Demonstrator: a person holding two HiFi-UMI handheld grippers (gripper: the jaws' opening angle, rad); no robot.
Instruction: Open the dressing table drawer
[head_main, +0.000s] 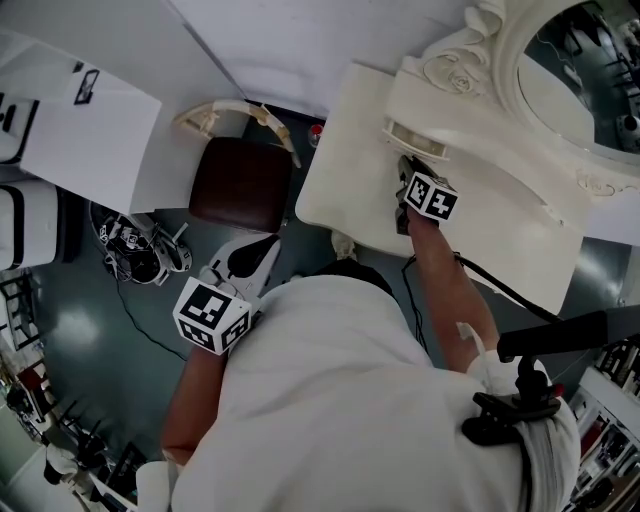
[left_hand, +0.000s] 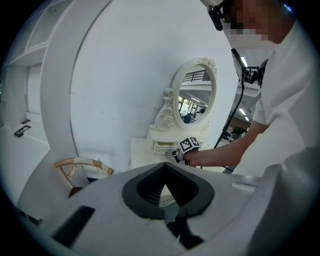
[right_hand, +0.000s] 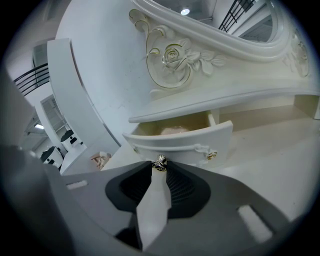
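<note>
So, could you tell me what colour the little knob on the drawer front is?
The knob is shiny gold; the right gripper view shows it best.

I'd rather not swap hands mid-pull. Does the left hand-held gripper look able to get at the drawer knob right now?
Probably not: the right hand-held gripper is clamped on the knob, and the left hand-held gripper hangs beside the stool, clear of the dressing table.

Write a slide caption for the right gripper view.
Right gripper shut on the small metal knob of the cream carved drawer, partly open.
</note>
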